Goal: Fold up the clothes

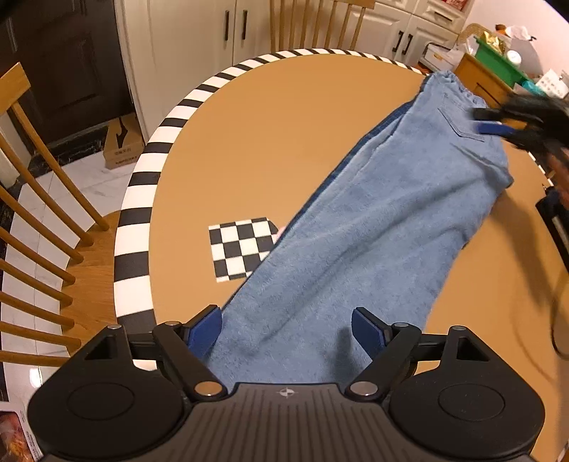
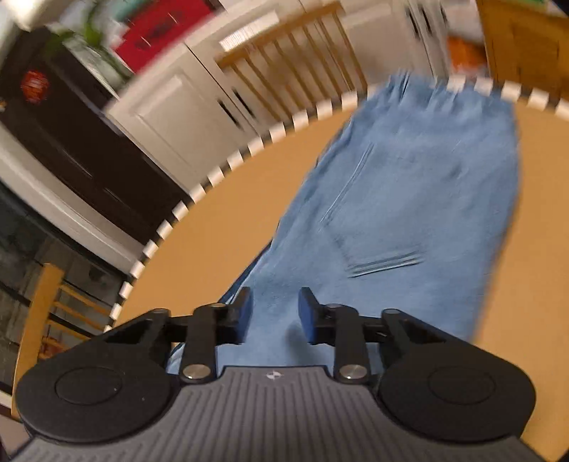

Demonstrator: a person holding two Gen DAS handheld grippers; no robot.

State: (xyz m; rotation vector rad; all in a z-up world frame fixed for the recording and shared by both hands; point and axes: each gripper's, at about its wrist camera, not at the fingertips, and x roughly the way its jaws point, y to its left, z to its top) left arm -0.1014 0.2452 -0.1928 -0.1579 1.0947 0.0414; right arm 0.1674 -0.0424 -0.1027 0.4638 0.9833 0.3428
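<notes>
A pair of light blue jeans (image 1: 373, 220) lies flat and lengthwise folded across the round tan table (image 1: 284, 124), waistband at the far right edge, legs running toward me. My left gripper (image 1: 286, 316) hovers open over the leg end, with the cloth below its wide-set blue pads and not pinched. At the back pocket near the waist, my right gripper (image 1: 485, 121) appears blurred. In the right wrist view the right gripper (image 2: 275, 298) has its pads a short gap apart above the jeans (image 2: 409, 177), with no fabric clamped between them.
A black-and-white checkered card (image 1: 242, 248) lies partly under the jeans. The table rim (image 1: 138, 199) is striped black and white. Wooden chairs stand at the left (image 1: 35, 213) and far side (image 1: 320, 25). A cardboard box (image 1: 122, 145) sits on the floor.
</notes>
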